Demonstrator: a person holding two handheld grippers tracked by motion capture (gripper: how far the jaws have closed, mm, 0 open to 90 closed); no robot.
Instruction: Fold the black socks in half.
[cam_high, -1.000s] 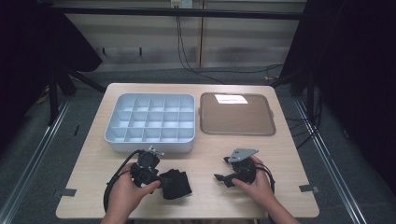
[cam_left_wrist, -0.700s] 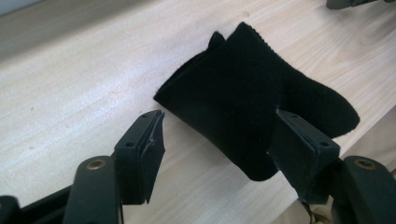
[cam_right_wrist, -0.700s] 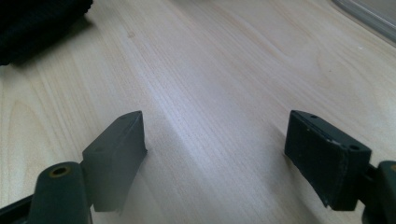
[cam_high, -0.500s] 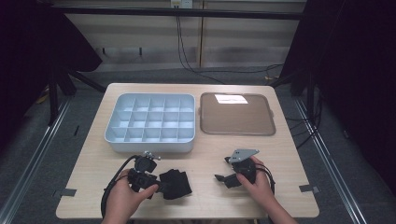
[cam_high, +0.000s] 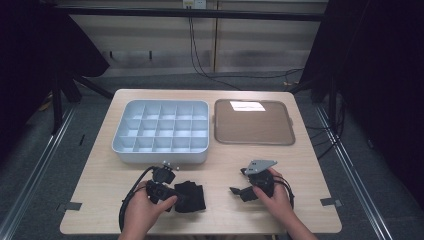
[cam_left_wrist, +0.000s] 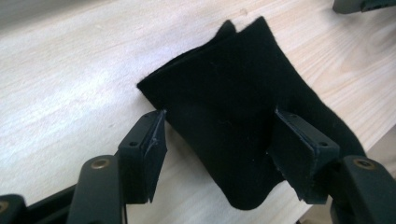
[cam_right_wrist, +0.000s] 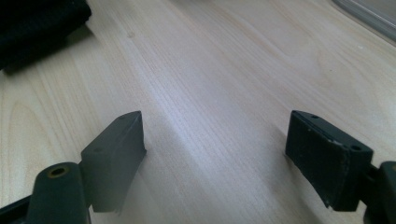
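Near the front edge of the pale wooden table (cam_high: 300, 150), my left gripper (cam_left_wrist: 217, 149) stands spread wide around a folded black felt-like cloth (cam_left_wrist: 233, 121), not yet pinching it; my right gripper (cam_right_wrist: 212, 158), also spread, hovers empty over bare wood. The cloth looks light, soft and floppy, so I would grip its layered folded edge. Farther back sit a grey plastic compartment tray (cam_high: 161, 131) and a flat brown tray (cam_high: 252, 122).
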